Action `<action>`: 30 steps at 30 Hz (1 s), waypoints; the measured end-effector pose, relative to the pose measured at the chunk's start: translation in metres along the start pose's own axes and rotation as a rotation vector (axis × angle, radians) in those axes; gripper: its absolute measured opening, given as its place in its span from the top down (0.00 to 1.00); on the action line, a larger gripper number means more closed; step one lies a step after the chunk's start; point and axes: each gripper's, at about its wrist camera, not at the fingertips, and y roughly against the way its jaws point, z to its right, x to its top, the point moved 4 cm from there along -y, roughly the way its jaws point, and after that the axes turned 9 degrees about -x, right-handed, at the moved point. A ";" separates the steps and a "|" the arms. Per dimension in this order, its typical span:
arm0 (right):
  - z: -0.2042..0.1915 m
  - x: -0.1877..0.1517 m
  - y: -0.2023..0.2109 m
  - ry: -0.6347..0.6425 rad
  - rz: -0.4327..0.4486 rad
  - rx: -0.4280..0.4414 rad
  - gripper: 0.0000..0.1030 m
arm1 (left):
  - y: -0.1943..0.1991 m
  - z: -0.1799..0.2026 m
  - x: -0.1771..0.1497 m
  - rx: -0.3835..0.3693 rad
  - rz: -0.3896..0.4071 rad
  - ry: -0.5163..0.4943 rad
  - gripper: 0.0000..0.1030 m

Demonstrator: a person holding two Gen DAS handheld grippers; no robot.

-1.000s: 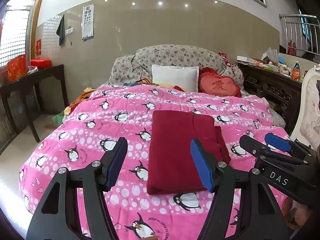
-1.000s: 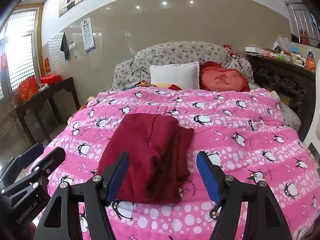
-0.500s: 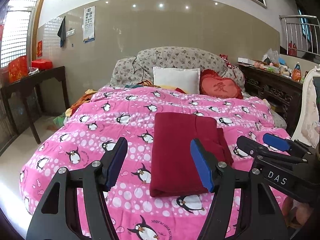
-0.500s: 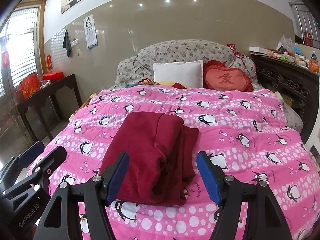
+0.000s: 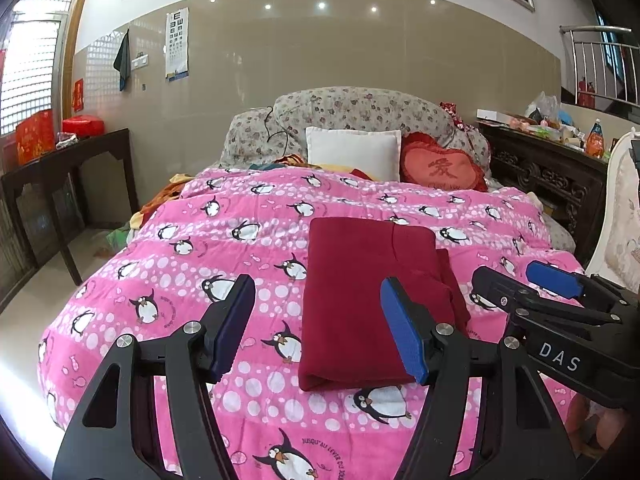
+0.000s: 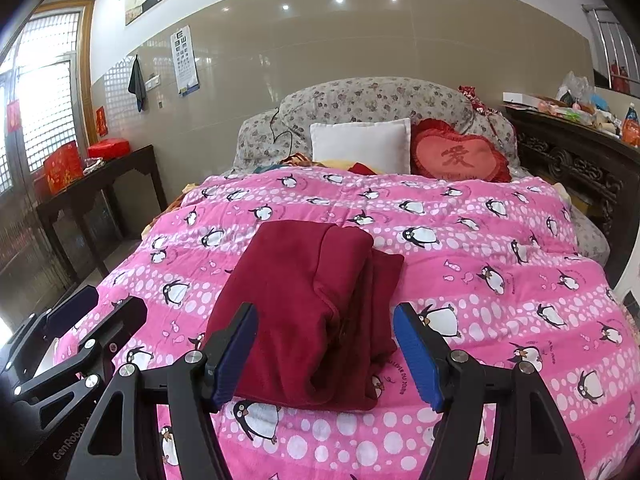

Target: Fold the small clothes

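Note:
A dark red garment [image 5: 360, 300] lies folded into a rectangle on the pink penguin quilt [image 5: 224, 248]; it also shows in the right wrist view [image 6: 308, 312], with layered edges on its right side. My left gripper [image 5: 318, 332] is open and empty, held above the quilt in front of the garment's near edge. My right gripper [image 6: 326, 356] is open and empty, also above and in front of the garment. The right gripper shows at the right of the left wrist view [image 5: 532, 284]. The left gripper shows at the lower left of the right wrist view [image 6: 84, 316].
A white pillow [image 5: 354, 152], a red heart cushion [image 5: 442, 168] and floral pillows [image 5: 352, 112] lie at the bed's head. A dark side table [image 5: 64, 160] stands left. A carved dark cabinet [image 5: 548, 168] with clutter stands right. Loose clothes [image 5: 160, 200] hang off the bed's left side.
Both grippers have drawn slightly back and up from the folded garment, staying open. The garment has not moved.

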 end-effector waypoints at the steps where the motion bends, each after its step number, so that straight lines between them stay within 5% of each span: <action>1: 0.000 0.000 0.000 0.000 0.000 -0.001 0.34 | -0.001 0.000 0.000 -0.001 -0.001 -0.001 0.36; 30: 0.003 0.014 -0.043 0.005 -0.028 -0.007 0.34 | -0.049 -0.007 0.013 0.002 -0.046 -0.015 0.36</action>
